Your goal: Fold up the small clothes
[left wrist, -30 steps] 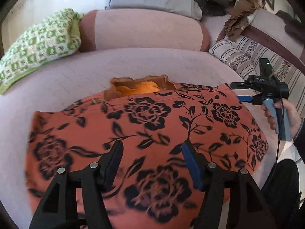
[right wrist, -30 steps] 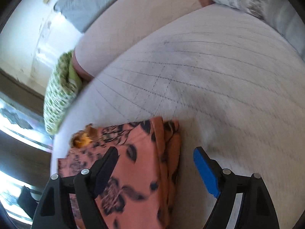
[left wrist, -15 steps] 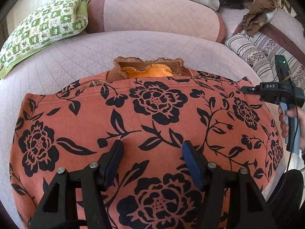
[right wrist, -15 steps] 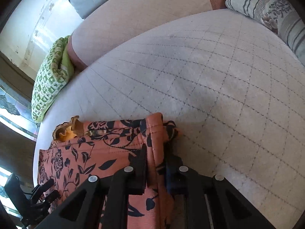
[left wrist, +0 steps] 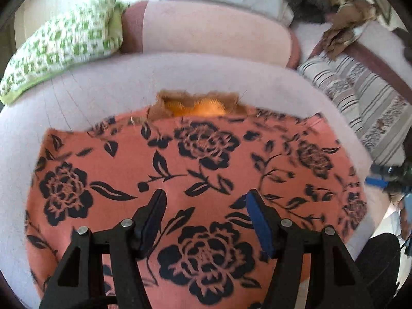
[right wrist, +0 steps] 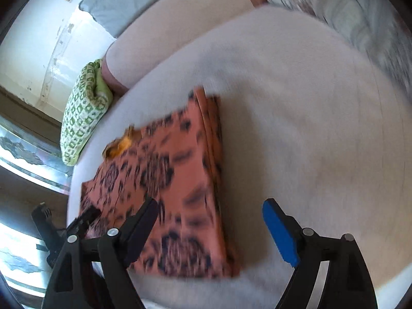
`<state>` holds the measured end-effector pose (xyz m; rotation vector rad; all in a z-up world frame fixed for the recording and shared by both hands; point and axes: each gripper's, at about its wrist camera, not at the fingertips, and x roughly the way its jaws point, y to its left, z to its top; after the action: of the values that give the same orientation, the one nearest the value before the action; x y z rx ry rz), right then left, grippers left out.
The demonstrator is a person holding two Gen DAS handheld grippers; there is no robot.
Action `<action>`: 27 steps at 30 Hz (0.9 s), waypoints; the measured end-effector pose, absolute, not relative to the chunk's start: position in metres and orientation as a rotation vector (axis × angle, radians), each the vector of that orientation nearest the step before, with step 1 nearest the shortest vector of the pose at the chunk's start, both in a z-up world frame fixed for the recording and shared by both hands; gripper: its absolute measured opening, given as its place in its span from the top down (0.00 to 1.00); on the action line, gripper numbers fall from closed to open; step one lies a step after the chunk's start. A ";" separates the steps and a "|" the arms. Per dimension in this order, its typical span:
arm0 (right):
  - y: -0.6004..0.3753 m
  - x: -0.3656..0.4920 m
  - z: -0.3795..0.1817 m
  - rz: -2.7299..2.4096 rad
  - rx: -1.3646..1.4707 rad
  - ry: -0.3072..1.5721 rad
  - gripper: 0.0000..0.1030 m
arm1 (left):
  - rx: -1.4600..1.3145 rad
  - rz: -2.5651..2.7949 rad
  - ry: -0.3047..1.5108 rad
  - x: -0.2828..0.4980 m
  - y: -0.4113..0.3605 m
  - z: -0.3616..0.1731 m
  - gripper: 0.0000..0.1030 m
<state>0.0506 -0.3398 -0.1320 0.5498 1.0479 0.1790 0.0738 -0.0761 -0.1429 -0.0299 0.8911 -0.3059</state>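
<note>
An orange garment with black flowers (left wrist: 200,175) lies flat and folded on the pale quilted bed (left wrist: 103,90); its brown collar with yellow lining (left wrist: 198,103) points away. It also shows in the right wrist view (right wrist: 167,185), with its folded edge on the right. My left gripper (left wrist: 206,219) is open and empty, just above the garment's near part. My right gripper (right wrist: 211,221) is open and empty, raised above the garment's right edge; it shows blurred in the left wrist view (left wrist: 386,177).
A green patterned pillow (left wrist: 61,49) lies at the back left and a pink bolster (left wrist: 213,33) along the back. Striped cushions (left wrist: 360,103) lie at the right with brown clothes (left wrist: 345,31) behind them. Bare bedcover (right wrist: 309,128) lies right of the garment.
My right gripper let go of the garment's right edge, opened and pulled up and back. My left gripper stayed open and drew back a little.
</note>
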 end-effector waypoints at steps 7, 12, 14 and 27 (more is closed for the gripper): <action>-0.329 0.040 -0.162 0.216 0.599 1.101 0.17 | 0.019 -0.297 0.941 0.068 -0.086 -0.166 0.35; -0.322 0.035 -0.169 0.217 0.676 1.125 0.17 | 0.021 -0.299 0.941 0.066 -0.090 -0.166 0.33; -0.324 0.033 -0.173 0.204 0.722 1.118 0.17 | 0.025 -0.297 0.934 0.064 -0.093 -0.166 0.32; -0.283 0.029 -0.136 0.113 0.330 1.123 0.85 | 0.046 -0.302 0.912 0.066 -0.094 -0.168 0.31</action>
<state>0.0289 -0.2829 -0.1360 0.3299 1.1232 0.1129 0.0658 -0.0940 -0.1682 0.0464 0.9125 -0.3021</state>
